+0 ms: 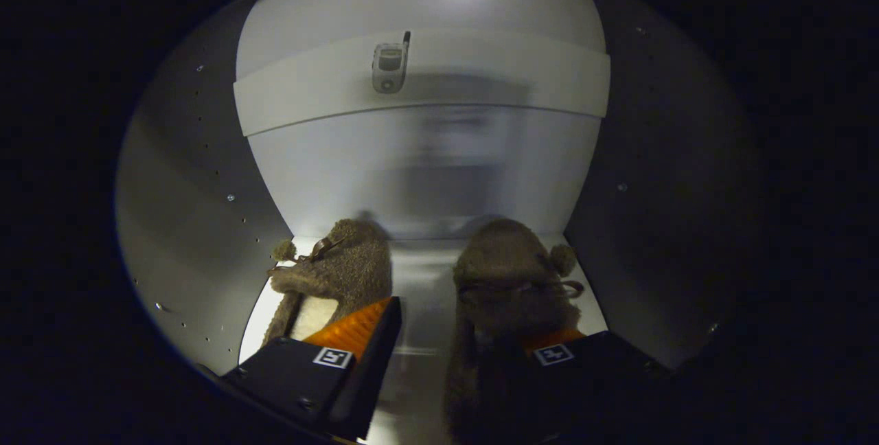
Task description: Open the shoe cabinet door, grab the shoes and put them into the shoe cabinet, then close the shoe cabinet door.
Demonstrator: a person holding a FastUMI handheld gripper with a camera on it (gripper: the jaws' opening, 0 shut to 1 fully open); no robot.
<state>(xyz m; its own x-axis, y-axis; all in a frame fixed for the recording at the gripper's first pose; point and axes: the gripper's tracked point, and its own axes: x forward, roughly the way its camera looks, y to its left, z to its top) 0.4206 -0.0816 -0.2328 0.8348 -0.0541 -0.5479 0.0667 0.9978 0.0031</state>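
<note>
While the gripper (450, 335) reaches into the shoe cabinet (206, 177), both fuzzy slippers sit on its shelf.

Jaws spread wide, gripping nothing; left slipper (336, 273) lies beside the left finger, and the right slipper (505, 287) maybe brushes the right finger — too dark to tell.

I'm looking into the inside of a shoe cabinet (426, 177), a household furniture piece: pale side panels left and right of the frame, each with columns of small shelf-pin holes (206, 122). Pale back wall at centre, with a lighter horizontal rail (481, 77) across the upper part of the frame. A small metal fitting (389, 66) sits on that rail, upper centre; kind unclear. Two fuzzy brown slippers (343, 273) with pom-poms stand side by side on the cabinet floor (422, 294) in the lower centre. Dim, domestic storage setting.
</note>
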